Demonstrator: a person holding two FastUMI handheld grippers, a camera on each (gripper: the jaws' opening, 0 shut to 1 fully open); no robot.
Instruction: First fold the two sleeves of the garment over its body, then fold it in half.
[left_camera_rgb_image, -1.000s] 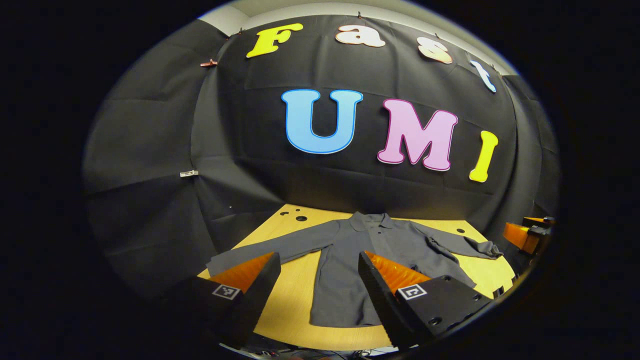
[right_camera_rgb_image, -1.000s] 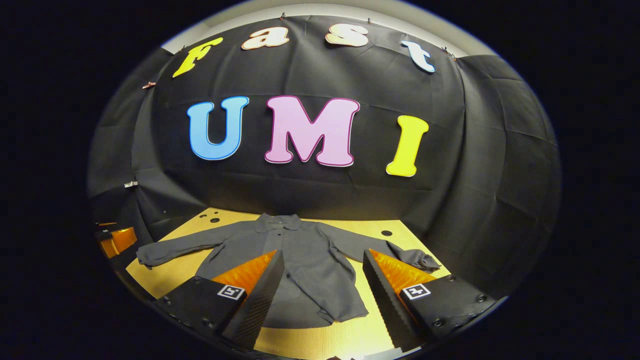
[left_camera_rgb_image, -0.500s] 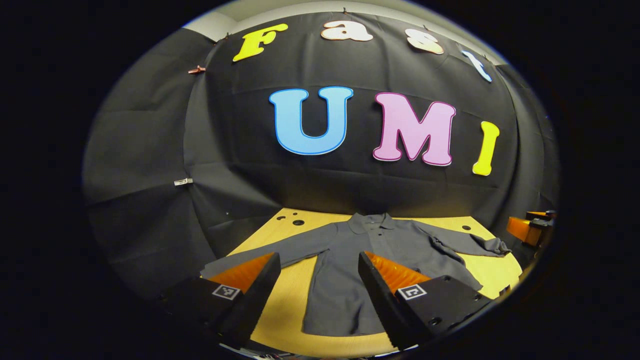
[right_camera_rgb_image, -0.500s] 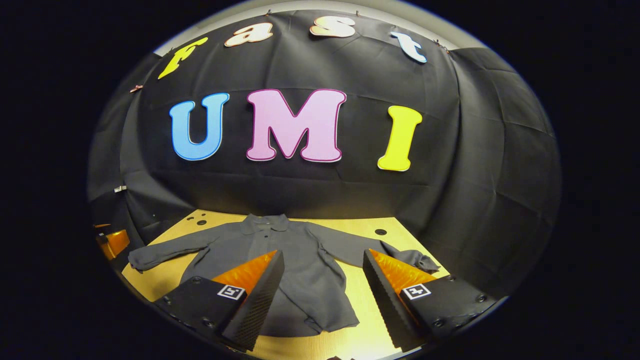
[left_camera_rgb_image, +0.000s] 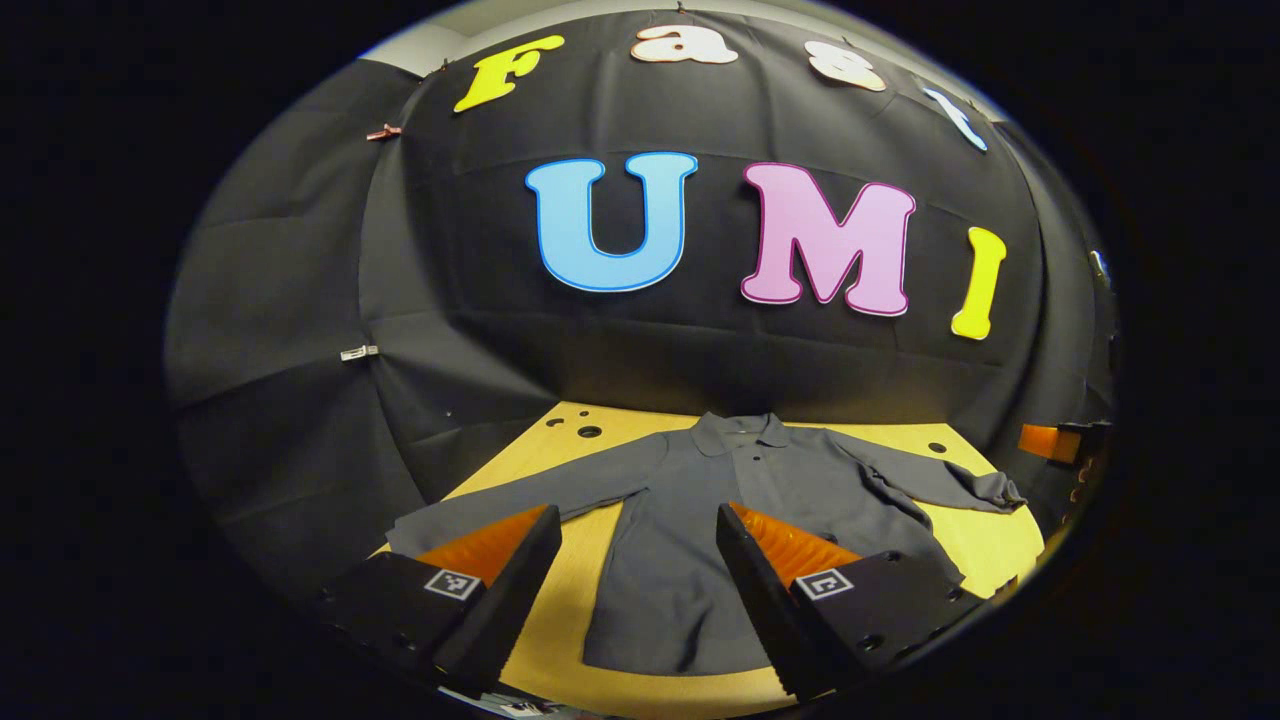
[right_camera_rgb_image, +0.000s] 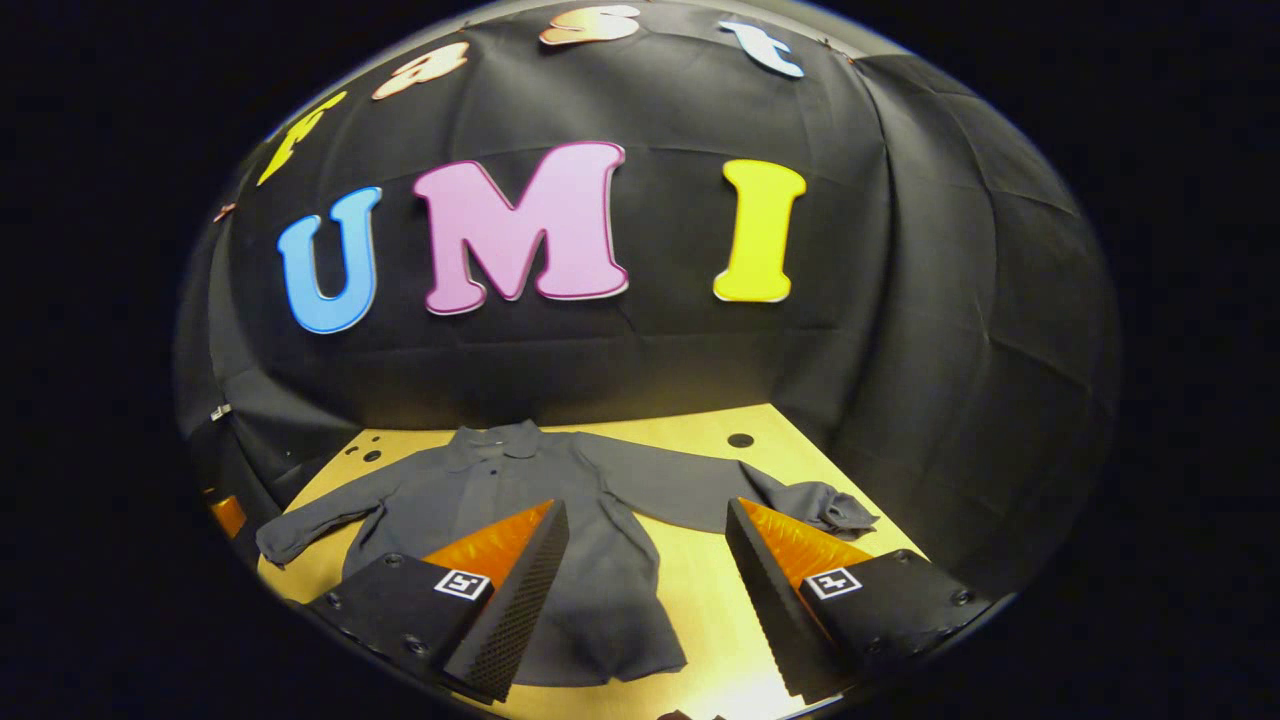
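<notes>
Wooden table (left_camera_rgb_image: 985, 548) bearing a grey garment (left_camera_rgb_image: 700, 520), spread flat with both sleeves out, just ahead of both grippers. Left gripper (left_camera_rgb_image: 638, 580): fingers wide apart, holding nothing, before the hem. Right gripper (right_camera_rgb_image: 647, 580): likewise wide and unladen, crumpled right cuff (right_camera_rgb_image: 835, 512) beyond its right finger.

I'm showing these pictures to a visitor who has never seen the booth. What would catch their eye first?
Most striking is the dark grey long-sleeved collared shirt spread flat on the yellow wooden table, collar toward the black cloth wall and both sleeves stretched out sideways, unfolded. Next come the open fingers of the left gripper and right gripper, low in each gripper's view, poised near the shirt's hem and holding nothing.
</notes>
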